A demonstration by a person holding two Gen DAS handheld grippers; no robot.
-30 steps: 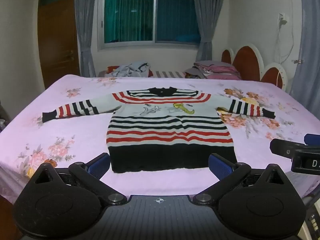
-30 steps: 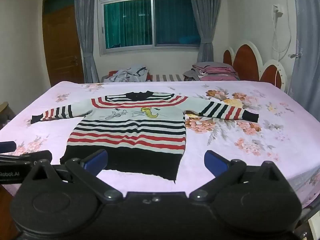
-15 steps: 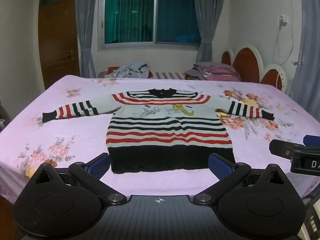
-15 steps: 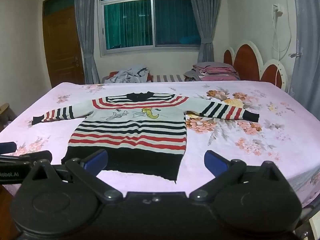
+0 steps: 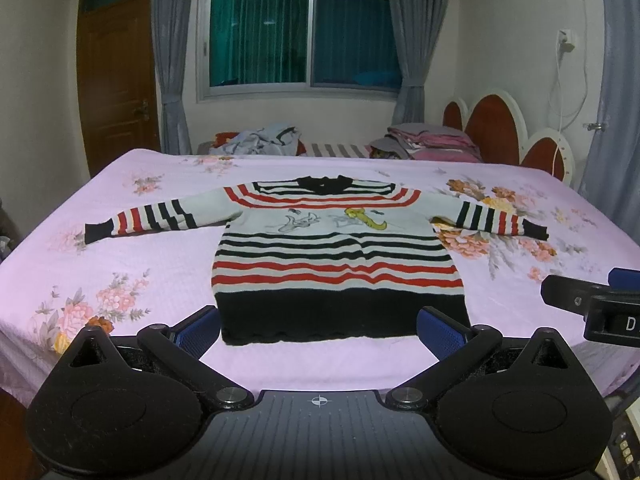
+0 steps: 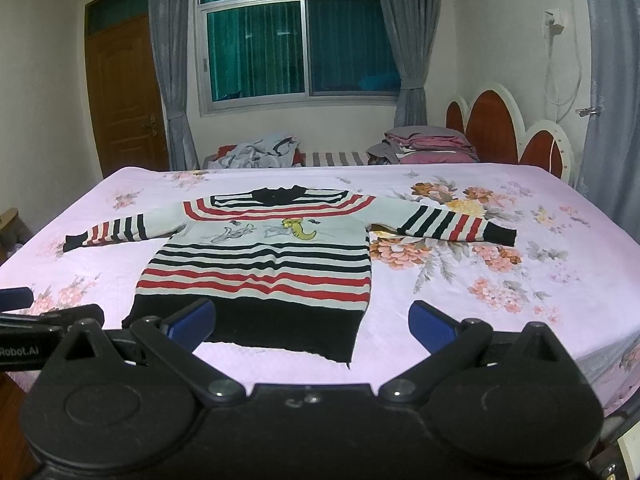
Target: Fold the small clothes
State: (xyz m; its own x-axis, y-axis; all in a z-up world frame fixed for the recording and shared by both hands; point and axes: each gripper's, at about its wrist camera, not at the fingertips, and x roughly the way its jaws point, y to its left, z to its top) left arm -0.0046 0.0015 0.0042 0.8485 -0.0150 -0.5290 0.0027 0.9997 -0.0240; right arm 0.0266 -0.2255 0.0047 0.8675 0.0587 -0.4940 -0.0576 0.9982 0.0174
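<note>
Lying flat: the sweater [image 5: 338,256] is spread face up on the bed [image 5: 120,264], both sleeves stretched out sideways, collar toward the far wall, hem toward the cameras.
Sweater: a small knit, pale with red and black bands across chest, body and sleeves, a wide black band at the hem, black cuffs and collar; a grey figure and a yellow one sit on the chest. Its near hem edge looks slightly wavy.
Bed: covered in a lilac sheet of fine waffle-like texture, printed with pink and orange flower sprays.
Left tongs [image 5: 319,326]: spread wide and holding nothing; blue pads [image 5: 199,330] on black angular fingers, just short of the hem, which fills the gap between them in the left wrist view.
Right tongs [image 6: 312,322]: also spread wide and holding nothing, poised near the hem's right corner.
Headboard [image 5: 496,130]: rounded, scalloped red panels with white rims.
Clothes pile [image 5: 262,142]: crumpled grey-blue fabric beyond the bed.
Folded stack [image 5: 428,142]: pink and grey layers by the headboard.
</note>
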